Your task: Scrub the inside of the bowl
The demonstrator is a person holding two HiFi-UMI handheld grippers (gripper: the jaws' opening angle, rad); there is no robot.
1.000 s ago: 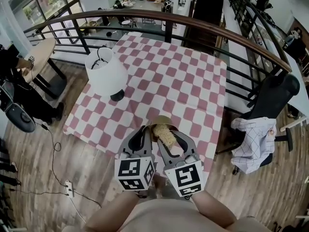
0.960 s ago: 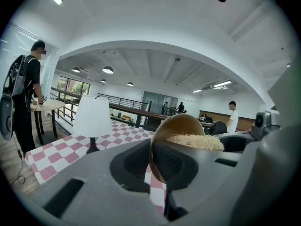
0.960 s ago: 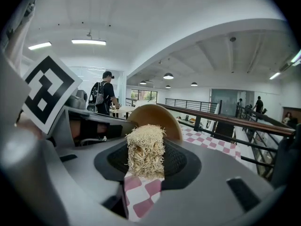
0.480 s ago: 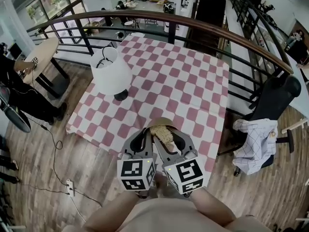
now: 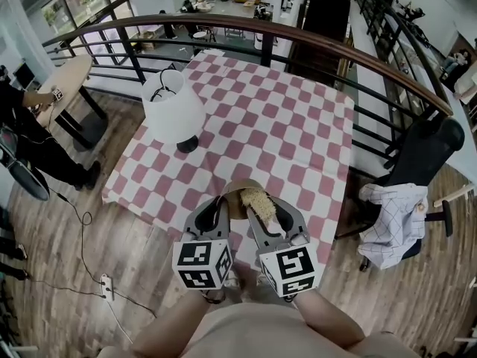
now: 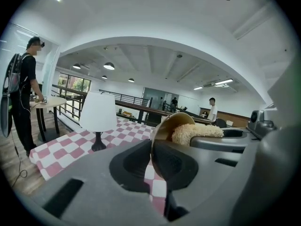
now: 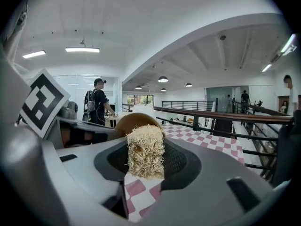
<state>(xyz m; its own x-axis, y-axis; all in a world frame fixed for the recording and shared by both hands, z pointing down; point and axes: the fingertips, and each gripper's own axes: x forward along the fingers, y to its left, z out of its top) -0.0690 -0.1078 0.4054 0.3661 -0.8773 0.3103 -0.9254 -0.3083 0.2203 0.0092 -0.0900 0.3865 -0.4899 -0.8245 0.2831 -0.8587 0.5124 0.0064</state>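
Note:
A tan bowl point(image 5: 237, 194) is held tipped on its side above the near edge of the table. My left gripper point(image 5: 221, 204) is shut on the bowl's rim point(image 6: 152, 147). Its jaws have just eased open slightly, with the rim still between them. My right gripper point(image 5: 262, 209) is shut on a pale, fibrous scrubber point(image 7: 145, 150). The scrubber point(image 5: 258, 199) reaches into the bowl's mouth and touches its inner wall. In the right gripper view the bowl point(image 7: 132, 122) shows just behind the scrubber. In the left gripper view the scrubber point(image 6: 195, 133) fills the bowl's opening.
The table has a red-and-white checked cloth point(image 5: 298, 125). A white lamp point(image 5: 171, 109) stands at its left side. A dark railing point(image 5: 335, 51) curves behind it. A chair draped with cloth point(image 5: 402, 200) stands at the right. A person point(image 5: 30, 140) is by a round wooden table point(image 5: 63, 80) at the left.
The scrubber has shifted a little inside the bowl and the bowl has tilted slightly left. Both grippers stay in about the same place.

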